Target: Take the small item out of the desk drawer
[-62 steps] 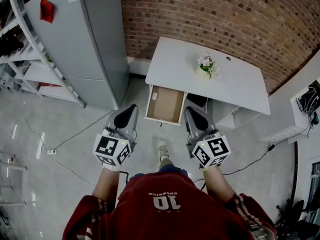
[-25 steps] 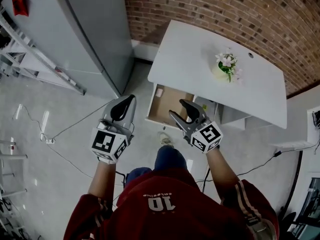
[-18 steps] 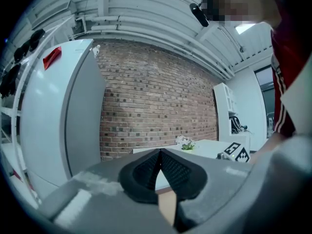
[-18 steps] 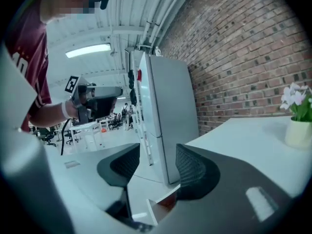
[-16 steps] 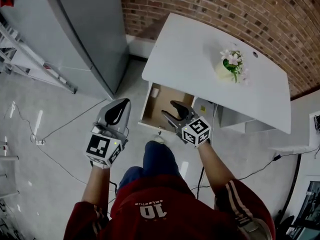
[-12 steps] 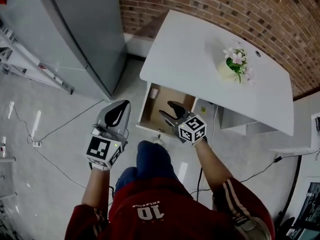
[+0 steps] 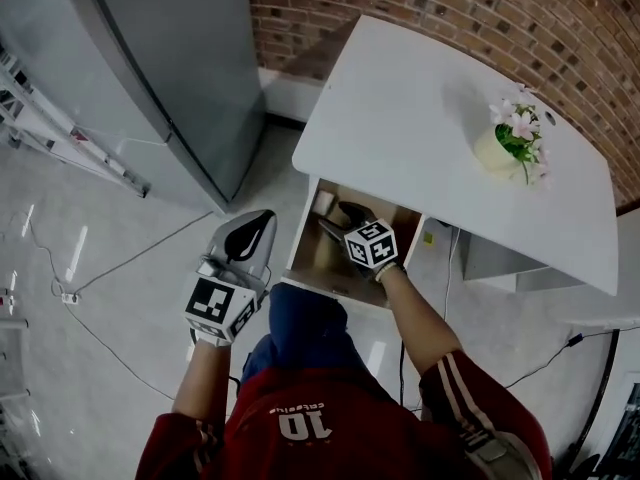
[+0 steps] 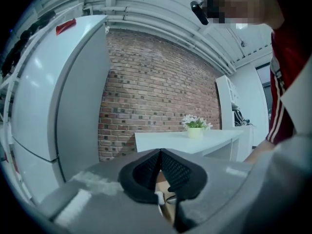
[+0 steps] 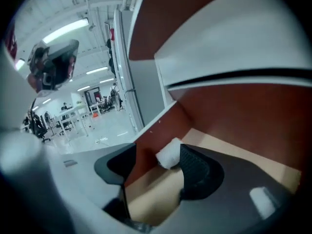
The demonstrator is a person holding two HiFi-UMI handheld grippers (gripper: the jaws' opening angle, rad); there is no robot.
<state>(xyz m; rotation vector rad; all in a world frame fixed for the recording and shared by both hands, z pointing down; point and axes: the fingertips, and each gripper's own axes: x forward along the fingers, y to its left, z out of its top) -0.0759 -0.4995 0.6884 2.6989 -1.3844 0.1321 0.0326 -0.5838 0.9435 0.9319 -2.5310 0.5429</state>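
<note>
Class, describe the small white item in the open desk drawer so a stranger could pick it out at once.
Find the white desk against the brick wall; its wooden drawer stands open below. The item is a small white block in its far left corner, the only white thing visible on the tan floor.

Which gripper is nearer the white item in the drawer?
Right. The right gripper is in the drawer, its jaws just opened wider, the white item at their tips. The left gripper hangs shut outside the drawer front.
</note>
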